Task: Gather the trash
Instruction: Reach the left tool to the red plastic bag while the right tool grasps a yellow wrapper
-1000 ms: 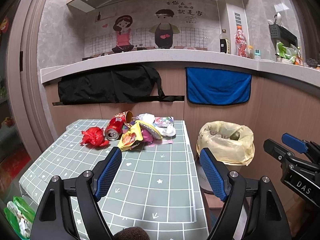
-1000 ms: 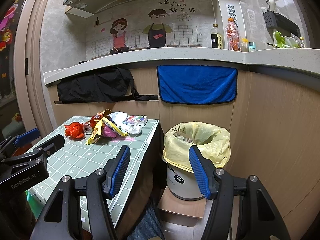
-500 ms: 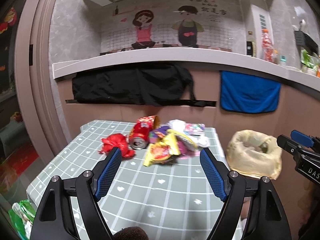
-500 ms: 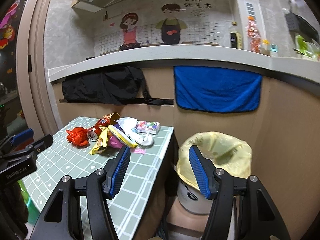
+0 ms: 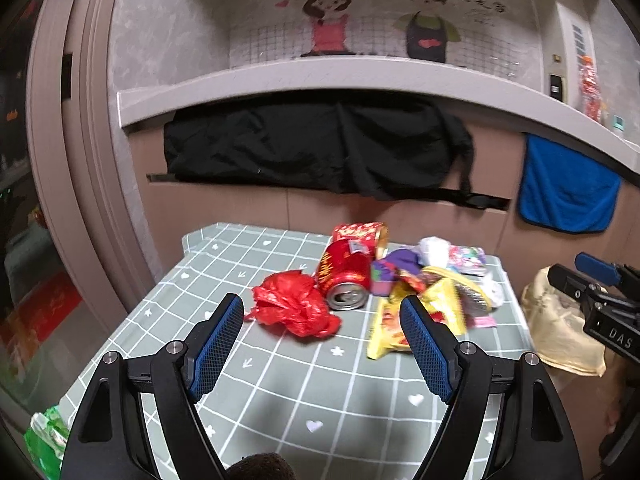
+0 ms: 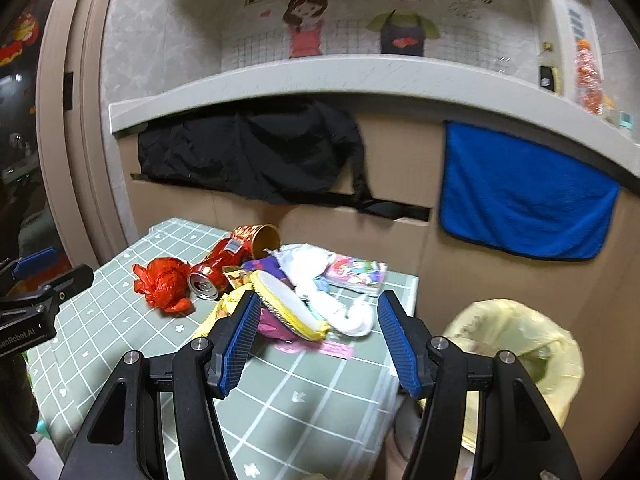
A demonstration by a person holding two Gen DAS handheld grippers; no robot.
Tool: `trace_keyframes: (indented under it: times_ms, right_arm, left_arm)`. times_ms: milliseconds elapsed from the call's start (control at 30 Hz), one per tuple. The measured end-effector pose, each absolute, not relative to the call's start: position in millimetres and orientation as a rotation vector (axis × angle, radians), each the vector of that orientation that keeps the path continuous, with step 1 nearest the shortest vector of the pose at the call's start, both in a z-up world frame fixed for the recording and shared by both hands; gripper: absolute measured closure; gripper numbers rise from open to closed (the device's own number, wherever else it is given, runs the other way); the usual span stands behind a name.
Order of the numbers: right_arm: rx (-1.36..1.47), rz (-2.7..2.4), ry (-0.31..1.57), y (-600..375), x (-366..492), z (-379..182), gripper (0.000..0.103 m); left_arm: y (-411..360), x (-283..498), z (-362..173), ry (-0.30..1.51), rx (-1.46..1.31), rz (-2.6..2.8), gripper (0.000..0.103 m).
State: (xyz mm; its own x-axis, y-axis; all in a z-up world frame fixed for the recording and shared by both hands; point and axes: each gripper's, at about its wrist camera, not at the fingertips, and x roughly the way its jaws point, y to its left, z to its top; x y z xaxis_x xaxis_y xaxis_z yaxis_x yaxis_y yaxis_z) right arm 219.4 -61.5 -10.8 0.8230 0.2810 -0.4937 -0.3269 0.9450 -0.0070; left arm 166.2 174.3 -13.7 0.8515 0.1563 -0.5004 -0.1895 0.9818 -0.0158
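On the table (image 5: 280, 392) with its green checked cloth, a red drink can (image 5: 345, 277) lies on its side, long axis running toward the back wall, its end facing the left gripper (image 5: 322, 338). Crumpled red plastic (image 5: 294, 308) sits just beside it, with yellow snack wrappers (image 5: 416, 316) piled on its other side. Both the left gripper and the right gripper (image 6: 314, 338) hover with jaws wide and empty. A yellow-lined bin (image 6: 520, 344) stands beside the table.

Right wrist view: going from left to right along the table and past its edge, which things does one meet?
Red bag → red can → white tissue → colourful packet → yellow bin bag, which is beside the table and lower down.
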Motion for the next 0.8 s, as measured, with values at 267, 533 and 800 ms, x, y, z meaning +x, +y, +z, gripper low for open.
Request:
trace_keyframes:
  times_ms: [267,533,800]
  right_arm:
    - [-0.099,0.321,0.588,-46,255,-39,0.046]
    - [-0.078,0.327,0.642,-52,274,-61,0.046]
    - [-0.069,0.344,0.648,-61,277,-64,0.046]
  left_arm:
    - [236,205,-45,0.564,-0.228,0.135,0.023]
    - [261,265,-90,0.722,-0.346,0.064,0.024]
    - [281,314,-123,0.802,-0.468,0.087,0.033]
